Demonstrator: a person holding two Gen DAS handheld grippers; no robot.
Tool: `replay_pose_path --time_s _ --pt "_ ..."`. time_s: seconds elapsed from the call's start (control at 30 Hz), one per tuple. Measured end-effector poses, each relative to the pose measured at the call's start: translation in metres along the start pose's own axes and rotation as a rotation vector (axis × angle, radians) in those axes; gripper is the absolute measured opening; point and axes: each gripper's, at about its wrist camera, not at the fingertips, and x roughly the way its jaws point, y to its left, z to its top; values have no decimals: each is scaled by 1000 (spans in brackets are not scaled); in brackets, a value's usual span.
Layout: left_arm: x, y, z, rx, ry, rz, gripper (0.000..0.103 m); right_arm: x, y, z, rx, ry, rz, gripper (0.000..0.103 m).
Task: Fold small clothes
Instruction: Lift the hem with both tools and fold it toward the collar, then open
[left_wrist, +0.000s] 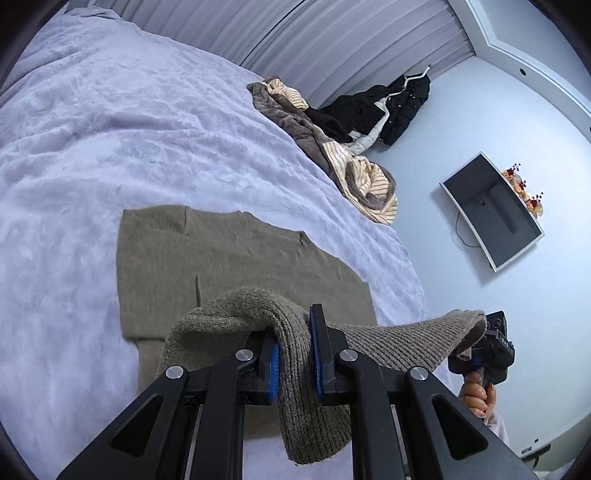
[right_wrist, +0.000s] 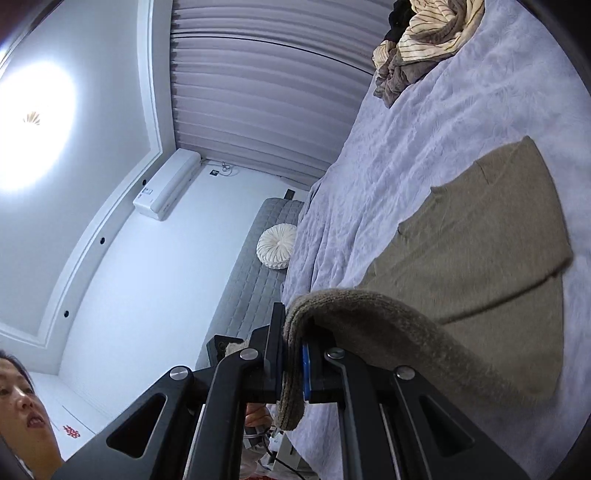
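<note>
An olive-brown knitted sweater (left_wrist: 229, 266) lies flat on the pale lilac bedspread (left_wrist: 110, 129). Its ribbed hem edge is lifted off the bed. My left gripper (left_wrist: 295, 354) is shut on one bunch of that ribbed hem, which hangs down between the blue pads. My right gripper (left_wrist: 480, 347) shows in the left wrist view holding the other end of the hem, stretched between the two. In the right wrist view my right gripper (right_wrist: 293, 365) is shut on the ribbed hem, with the sweater (right_wrist: 487, 236) lying flat on the bed beyond it.
A heap of brown and cream striped clothes (left_wrist: 354, 162) lies at the bed's far edge, also in the right wrist view (right_wrist: 424, 40). Black coats (left_wrist: 388, 107) hang on the wall near a wall-mounted TV (left_wrist: 491, 210). A grey headboard and round white cushion (right_wrist: 277, 245) show.
</note>
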Motion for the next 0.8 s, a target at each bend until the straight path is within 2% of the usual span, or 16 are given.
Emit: replay_pose_path --time_s 0.17,0.37,0.43,0.5,0.63,0.7,0.73,0.77,0.8 --pt "65 34 36 -20 36 114 15 33 -59 53 106 -35 -83 8" --pt "136 76 51 -45 109 234 16 72 -143 82 227 -37 -254 8" --pt "150 89 51 -96 150 235 16 75 -165 85 279 -61 -293 8" --pt "151 96 50 -123 153 209 19 77 -181 86 326 -66 -310 8" --pt "131 86 55 -72 121 189 22 76 -178 90 324 -56 -290 13" --pt "117 76 63 -42 68 201 51 72 -169 95 314 -71 -269 19" --pt "105 71 68 -24 -2 231 80 69 -164 97 309 -85 -251 24" --pt "94 65 72 -7 -70 262 92 67 -159 100 302 -102 -227 43" --pt "84 60 75 22 -133 280 92 65 -154 103 295 -116 -208 58"
